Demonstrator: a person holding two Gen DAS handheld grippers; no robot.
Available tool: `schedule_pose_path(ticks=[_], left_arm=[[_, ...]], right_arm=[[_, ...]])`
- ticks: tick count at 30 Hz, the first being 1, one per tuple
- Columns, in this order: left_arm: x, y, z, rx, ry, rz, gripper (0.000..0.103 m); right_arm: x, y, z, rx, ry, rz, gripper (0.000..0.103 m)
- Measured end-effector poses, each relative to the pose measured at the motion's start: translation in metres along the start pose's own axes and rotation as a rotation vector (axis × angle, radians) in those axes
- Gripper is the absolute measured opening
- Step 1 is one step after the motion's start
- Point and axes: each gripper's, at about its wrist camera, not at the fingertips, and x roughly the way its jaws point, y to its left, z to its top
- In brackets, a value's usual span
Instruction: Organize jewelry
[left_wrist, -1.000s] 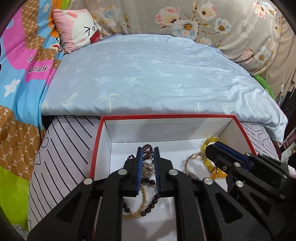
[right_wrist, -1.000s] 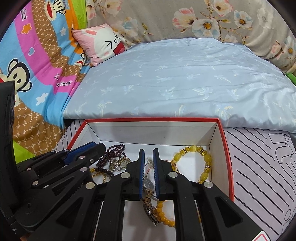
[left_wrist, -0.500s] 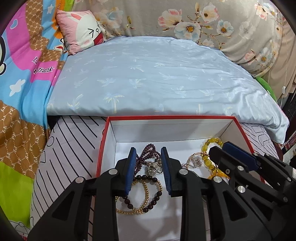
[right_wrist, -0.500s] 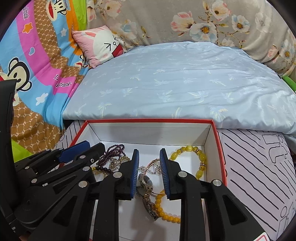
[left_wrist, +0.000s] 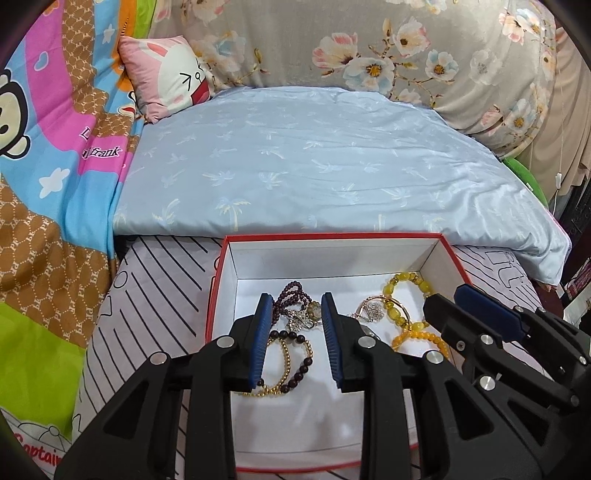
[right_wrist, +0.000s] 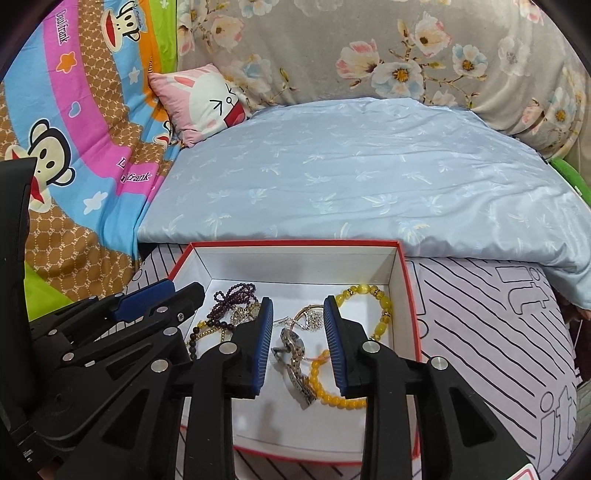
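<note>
Now both heaps of jewelry lie loose on the white floor of the red-rimmed box (left_wrist: 452, 254), which sits on a striped cover at the foot of the bed. Toward the box's left side, a dark purple bead strand (left_wrist: 291, 295), a small silver charm (left_wrist: 300, 319) and a gold bead bracelet (left_wrist: 284, 360) sit tangled together. Toward its right wall lie the yellow bead bracelet (right_wrist: 382, 310), a metal-link watch (right_wrist: 293, 350) and a thin rose-gold bangle (right_wrist: 314, 317).

A second ago each claw was clenched on its heap; half a second ago the jaws had begun to part. The left claw (left_wrist: 297, 339) now hangs released, its blue pads wide either side of the purple strand and touching nothing. The right claw (right_wrist: 299, 343) is likewise released, straddling the watch.

That reads as two drops just finished: the pieces are in the box, sorted roughly into a dark group and a yellow group. What looks left is withdrawing both claws without snagging a strand. Beyond the box spread a pale blue quilt (left_wrist: 314, 166), a pink rabbit pillow (right_wrist: 203, 99) and cartoon bedding.
</note>
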Motion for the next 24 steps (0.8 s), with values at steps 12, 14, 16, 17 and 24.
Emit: schedule_pose_path(ticks=[12, 14, 16, 17, 24], left_arm=[[-0.038, -0.005, -0.033, -0.002, 0.001, 0.001, 0.026], [-0.044, -0.006, -0.039, -0.001, 0.003, -0.001, 0.027], [-0.049, -0.006, -0.045, -0.007, 0.006, -0.002, 0.028], [-0.052, -0.007, -0.048, -0.01, 0.006, 0.0, 0.033], [-0.067, -0.008, -0.068, -0.01, 0.007, 0.025, 0.041]], right_arm=[[-0.046, -0.004, -0.033, 0.024, -0.018, -0.031, 0.048], [-0.053, -0.004, -0.04, 0.029, -0.015, -0.036, 0.049], [-0.059, -0.004, -0.047, 0.029, -0.016, -0.043, 0.052], [-0.062, -0.003, -0.051, 0.026, -0.017, -0.045, 0.052], [-0.08, 0.001, -0.07, 0.029, -0.02, -0.067, 0.055]])
